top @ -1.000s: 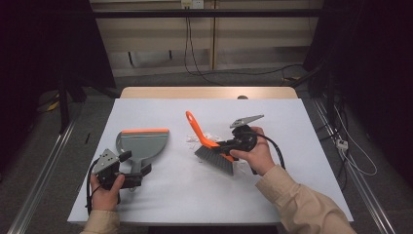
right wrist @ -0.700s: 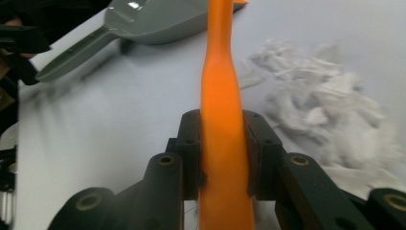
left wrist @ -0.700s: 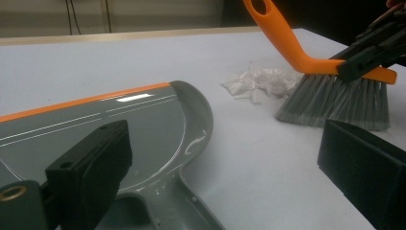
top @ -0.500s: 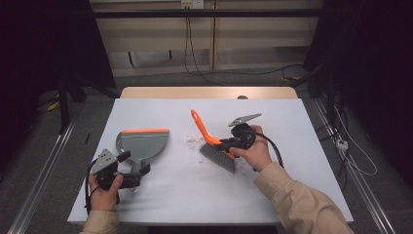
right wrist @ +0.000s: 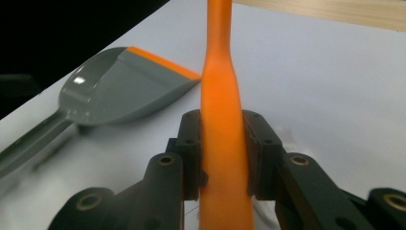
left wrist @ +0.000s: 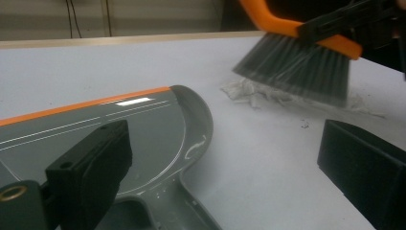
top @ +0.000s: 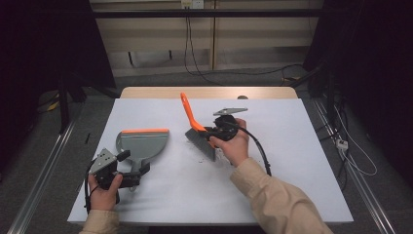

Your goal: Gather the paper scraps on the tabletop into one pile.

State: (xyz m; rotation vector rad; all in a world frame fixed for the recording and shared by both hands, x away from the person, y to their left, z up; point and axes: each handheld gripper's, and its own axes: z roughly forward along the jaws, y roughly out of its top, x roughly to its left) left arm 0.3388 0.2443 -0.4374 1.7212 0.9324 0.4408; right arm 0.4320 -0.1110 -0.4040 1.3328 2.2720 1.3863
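A grey dustpan (top: 143,146) with an orange lip lies flat on the white table (top: 302,156), left of centre. My left gripper (top: 139,170) stands open at its handle; in the left gripper view the jaws are wide apart around the dustpan (left wrist: 119,129), neither pressing it. My right gripper (top: 204,130) is shut on the orange handle of a brush (top: 200,144), seen up close as the brush handle (right wrist: 220,96) clamped between the pads. The grey bristles (left wrist: 297,72) touch the table on a small heap of white paper scraps (left wrist: 249,93), right of the pan.
A cable (top: 258,148) trails from the right gripper across the table toward the front. The wooden far edge of the table (top: 209,91) runs behind the brush. Dark floor and metal rails (top: 44,170) flank the table.
My right hand has swept the brush leftward, toward the dustpan, and the orange handle now stands more upright. The left hand and the dustpan have stayed put.
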